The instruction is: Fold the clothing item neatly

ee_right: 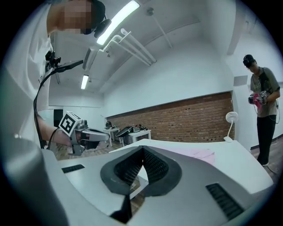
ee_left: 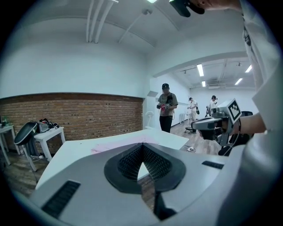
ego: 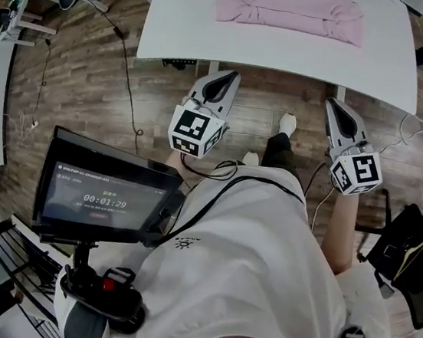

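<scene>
The left claw [ego: 225, 79] is clenched, its jaws pressed together with nothing between them. The right claw [ego: 334, 108] is likewise clenched and empty. Both are held just short of the near edge of the white tabletop [ego: 176, 28], over the wooden floor [ego: 77, 77]. They are well apart from each other, and neither is in contact with the tabletop.

The pink clothing item [ego: 292, 11] is laid flat as a wide folded band toward the far side of the tabletop, with bunched creases near both of its ends. A bare white strip is left between its near edge and the tabletop's near edge, and bare margins are seen to its left and right.

Left of the left claw, the floor is open and crossed only by a thin black cable [ego: 128, 95]. Nearer, a dark screen [ego: 103, 200] on a stand is set close at the left. A black chair [ego: 409, 252] is placed near right. Beyond the tabletop's far corner, a standing person [ee_left: 167, 110] is seen before a brick wall [ee_left: 75, 114].
</scene>
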Available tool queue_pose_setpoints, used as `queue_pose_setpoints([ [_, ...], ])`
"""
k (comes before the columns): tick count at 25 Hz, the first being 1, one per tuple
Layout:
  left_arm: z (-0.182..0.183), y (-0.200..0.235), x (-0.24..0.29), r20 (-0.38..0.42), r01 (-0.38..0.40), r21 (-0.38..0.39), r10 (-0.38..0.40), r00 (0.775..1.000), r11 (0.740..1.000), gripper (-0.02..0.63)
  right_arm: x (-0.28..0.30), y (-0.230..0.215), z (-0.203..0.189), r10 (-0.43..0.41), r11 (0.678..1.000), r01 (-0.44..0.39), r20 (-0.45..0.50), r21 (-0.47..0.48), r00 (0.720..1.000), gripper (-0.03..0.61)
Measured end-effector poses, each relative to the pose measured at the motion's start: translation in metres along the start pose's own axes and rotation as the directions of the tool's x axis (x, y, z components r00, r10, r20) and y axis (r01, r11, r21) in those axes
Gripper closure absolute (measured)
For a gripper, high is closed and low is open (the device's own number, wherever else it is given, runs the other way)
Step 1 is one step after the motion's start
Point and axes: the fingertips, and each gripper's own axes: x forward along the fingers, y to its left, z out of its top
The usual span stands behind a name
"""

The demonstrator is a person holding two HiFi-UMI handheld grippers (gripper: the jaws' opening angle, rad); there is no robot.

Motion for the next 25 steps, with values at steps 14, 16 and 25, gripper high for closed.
queue_pose_setpoints([
  [14, -0.013, -0.060, -0.084, 0.064, 0.074, -0.003, -0.074, 0.995, 0.997, 0.612, -0.120, 0.054, 0.003, -0.173, 0.985, 0.173, 0.048, 0.002, 0.984, 0.575],
  [16, -0.012, -0.069, -0.086, 0.067, 0.082, -0.005, -0.082, 0.994, 0.997, 0.612, -0.128, 0.056, 0.005, -0.175, 0.985, 0.175, 0.051, -0.002, 0.983, 0.575],
  [25, -0.015, -0.100, -0.098, 0.046, 0.055, -0.023, -0.054, 0.997, 0.998, 0.612, -0.149, 0.063, 0.004, -0.125, 0.992, 0.125, 0.043, -0.011, 0.991, 0.575],
])
